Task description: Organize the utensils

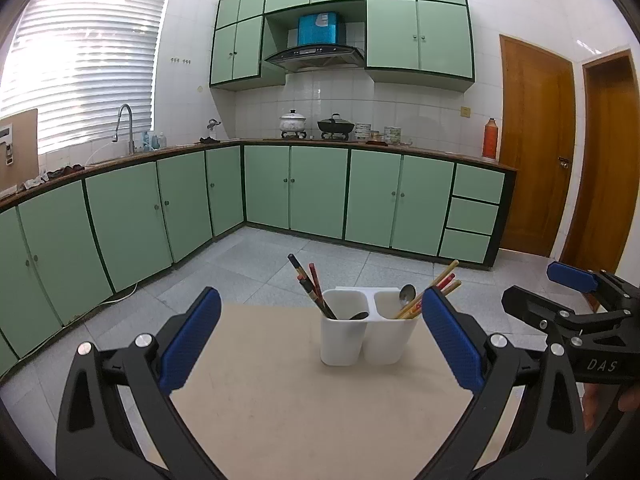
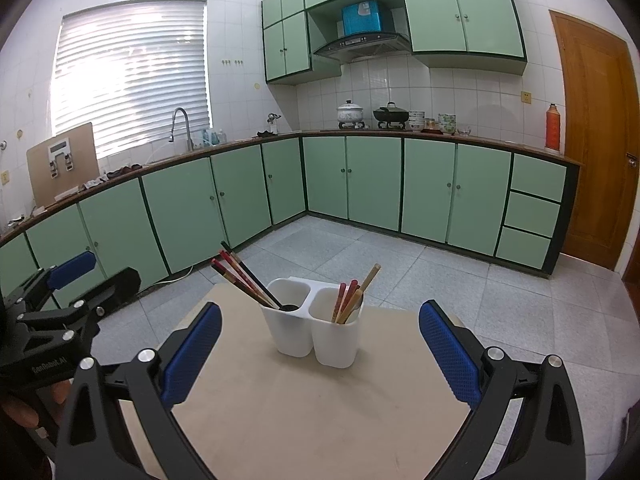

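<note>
A white two-compartment utensil holder stands at the far middle of a beige table. Its left cup holds dark and red chopsticks and a dark spoon. Its right cup holds wooden and red chopsticks and a metal spoon. My left gripper is open and empty, in front of the holder. My right gripper is open and empty, also in front of it. Each gripper shows in the other's view, the right one and the left one.
The table sits in a kitchen with green cabinets along the far and left walls, grey tiled floor between. Wooden doors stand at the right. Pots and a sink tap sit on the far counter.
</note>
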The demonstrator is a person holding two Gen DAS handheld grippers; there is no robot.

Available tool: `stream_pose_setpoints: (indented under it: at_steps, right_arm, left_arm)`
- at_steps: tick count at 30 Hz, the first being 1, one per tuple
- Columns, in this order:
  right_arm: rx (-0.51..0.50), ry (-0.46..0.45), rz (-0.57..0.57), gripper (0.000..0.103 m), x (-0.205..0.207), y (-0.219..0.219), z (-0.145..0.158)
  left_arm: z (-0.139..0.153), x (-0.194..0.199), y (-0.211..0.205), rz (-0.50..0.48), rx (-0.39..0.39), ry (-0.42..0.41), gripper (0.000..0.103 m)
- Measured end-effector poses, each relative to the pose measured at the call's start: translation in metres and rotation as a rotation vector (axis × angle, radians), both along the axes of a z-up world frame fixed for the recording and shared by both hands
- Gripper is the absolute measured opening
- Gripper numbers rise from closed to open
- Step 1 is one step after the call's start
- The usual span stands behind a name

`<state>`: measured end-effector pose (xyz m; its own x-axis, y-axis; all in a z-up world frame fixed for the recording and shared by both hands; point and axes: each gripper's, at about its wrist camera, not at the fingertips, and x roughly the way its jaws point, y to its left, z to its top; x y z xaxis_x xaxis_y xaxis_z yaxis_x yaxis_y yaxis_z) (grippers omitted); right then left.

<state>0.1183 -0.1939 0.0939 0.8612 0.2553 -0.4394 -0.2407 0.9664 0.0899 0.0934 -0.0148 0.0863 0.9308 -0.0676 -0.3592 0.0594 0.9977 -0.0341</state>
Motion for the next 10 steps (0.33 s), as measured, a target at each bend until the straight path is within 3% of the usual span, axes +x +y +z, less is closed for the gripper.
stream_pose_setpoints:
  at_steps: [10]
  right_arm:
    - [0.0,0.001,0.0,0.097,0.0001,-0.0002,0.0005]
  left_arm:
    - [-0.0007,-0.0006,0.0017,0.002,-0.005,0.002,0.097]
